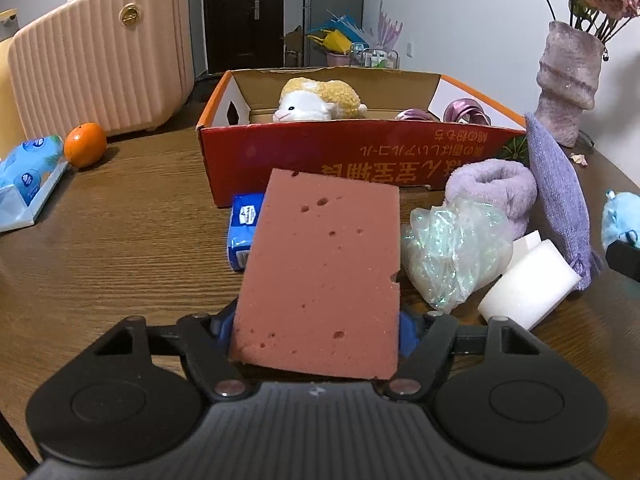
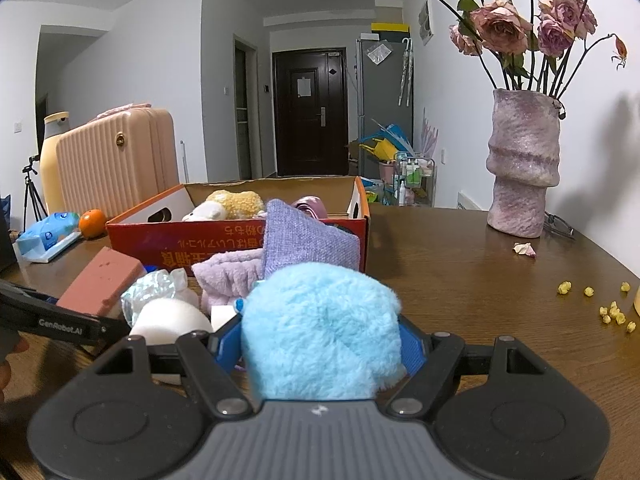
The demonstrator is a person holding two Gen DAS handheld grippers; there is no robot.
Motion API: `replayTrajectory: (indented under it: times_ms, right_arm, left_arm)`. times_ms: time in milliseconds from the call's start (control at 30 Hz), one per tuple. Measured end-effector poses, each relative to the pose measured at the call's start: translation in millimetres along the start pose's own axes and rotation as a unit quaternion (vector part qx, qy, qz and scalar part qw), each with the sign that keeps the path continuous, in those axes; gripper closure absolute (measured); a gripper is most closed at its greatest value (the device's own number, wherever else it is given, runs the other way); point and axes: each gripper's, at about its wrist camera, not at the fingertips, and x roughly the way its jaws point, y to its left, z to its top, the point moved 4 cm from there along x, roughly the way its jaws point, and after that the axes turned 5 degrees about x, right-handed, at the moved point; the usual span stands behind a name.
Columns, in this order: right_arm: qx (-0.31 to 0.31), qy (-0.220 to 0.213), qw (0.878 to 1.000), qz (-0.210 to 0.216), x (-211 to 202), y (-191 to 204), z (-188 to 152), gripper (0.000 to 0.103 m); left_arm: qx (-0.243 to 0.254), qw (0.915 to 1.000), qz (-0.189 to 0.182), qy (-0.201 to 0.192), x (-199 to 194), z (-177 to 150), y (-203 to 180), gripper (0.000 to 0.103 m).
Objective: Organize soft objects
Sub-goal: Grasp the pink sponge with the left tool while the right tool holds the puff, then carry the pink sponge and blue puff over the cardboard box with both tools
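Note:
A pink-red sponge block fills the middle of the left wrist view, and my left gripper is shut on its near end, blue pads against both sides. In the right wrist view the same sponge tilts up at the left. My right gripper is shut on a fluffy light-blue plush toy. Behind stands an open red cardboard box holding a cream and yellow plush sheep and a shiny purple thing. Before the box lie a lilac fluffy sock, a purple cloth, a white sponge and a crinkled iridescent bag.
A blue tissue pack lies by the sponge. On the wooden table at the left are an orange and a wet-wipes pack; a pink suitcase is behind. A vase of dried roses and yellow crumbs are at the right.

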Motion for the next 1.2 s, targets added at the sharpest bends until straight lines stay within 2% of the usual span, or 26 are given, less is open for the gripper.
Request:
replayTrajectory:
  times_ms: [500,867,1200]
  right_arm:
    - [0.001,-0.008,1.0,0.001,-3,0,1,0.028]
    - [-0.004,-0.033,0.999,0.004,-10,2,8,0.028]
    - [-0.014,-0.066,0.998,0.014,-8,15,24,0.028]
  left_arm:
    - [0.005,0.9995,0.0,-0.033,-22,-3,-1,0.03]
    - [0.019,0.9949,0.011,-0.099,-50,6,-4,0.03]
    - [0.042,0.9851,0.033,-0.163,-69,24,-17,0.03]
